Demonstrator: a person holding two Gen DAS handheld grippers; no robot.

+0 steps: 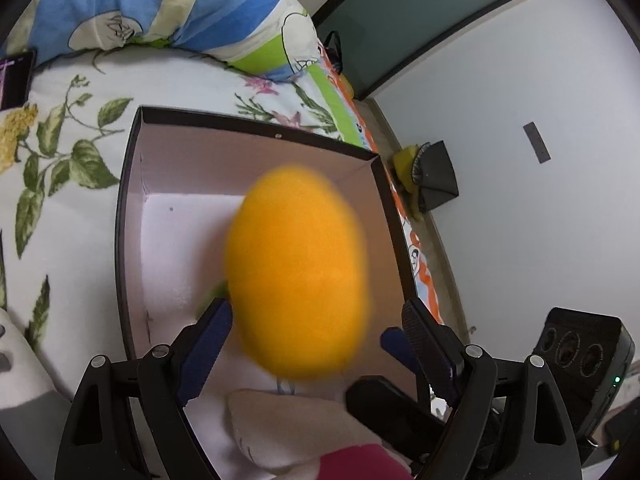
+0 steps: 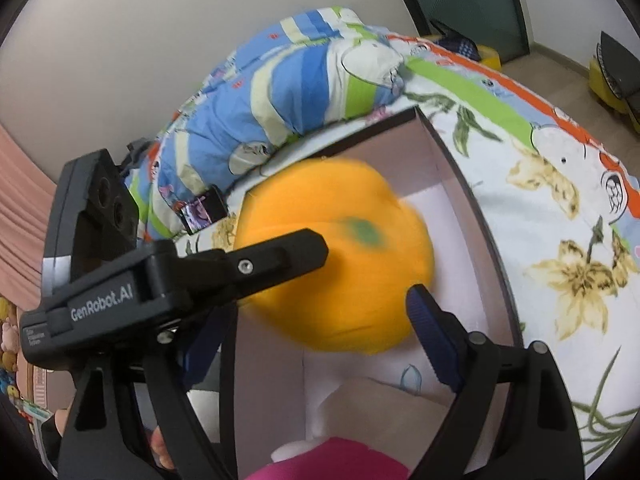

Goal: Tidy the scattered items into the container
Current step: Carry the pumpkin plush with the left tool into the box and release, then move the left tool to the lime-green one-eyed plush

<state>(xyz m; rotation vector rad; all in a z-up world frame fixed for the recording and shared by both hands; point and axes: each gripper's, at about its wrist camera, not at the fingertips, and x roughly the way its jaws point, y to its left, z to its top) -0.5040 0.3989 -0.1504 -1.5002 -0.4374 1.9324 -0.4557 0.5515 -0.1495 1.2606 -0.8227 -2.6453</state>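
Already your box (image 1: 132,184) holds a plush toy (image 1: 288,428); both grippers (left (image 1: 316,330), right (image 2: 316,320), fingers wide) flank the blurred orange ball (image 1: 296,272) over it

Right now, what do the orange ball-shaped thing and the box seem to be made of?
The orange toy looks like soft plush fabric: matte, fuzzy outline, no shine, though motion blur leaves this open. The box looks like cardboard: thin stiff walls, folded corners, dark outside and a pale matte inside.
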